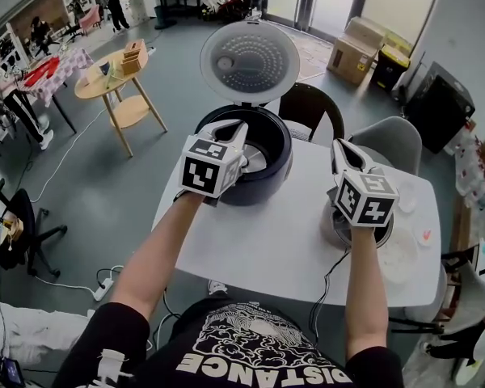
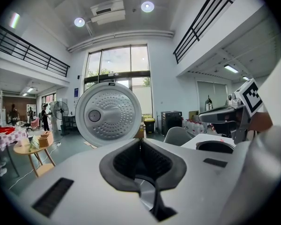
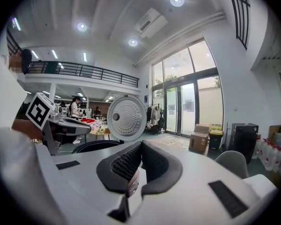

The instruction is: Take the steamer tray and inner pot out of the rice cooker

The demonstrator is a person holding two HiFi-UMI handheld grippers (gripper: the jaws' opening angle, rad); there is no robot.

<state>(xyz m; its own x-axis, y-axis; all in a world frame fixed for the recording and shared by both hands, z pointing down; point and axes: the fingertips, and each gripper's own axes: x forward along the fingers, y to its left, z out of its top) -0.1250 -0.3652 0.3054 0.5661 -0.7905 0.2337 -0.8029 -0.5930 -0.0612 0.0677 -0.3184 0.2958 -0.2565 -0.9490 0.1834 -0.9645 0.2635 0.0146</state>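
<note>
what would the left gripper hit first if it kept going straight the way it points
Probably the raised lid of the rice cooker: the left gripper is over the cooker's rim and aims toward the lid's lower part, though depth is unclear.

The room is bright from tall windows (image 2: 117,62) and ceiling lamps (image 2: 147,6); both gripper views bend strongly at dark edges.

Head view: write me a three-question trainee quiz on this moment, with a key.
1. True or false: the rice cooker has its lid closed.
2. The left gripper is nearest: A) the rice cooker, B) the wooden table, C) the cardboard box.
3. Are the right gripper's jaws apart or together?
Key: 1 false; 2 A; 3 together.
</note>
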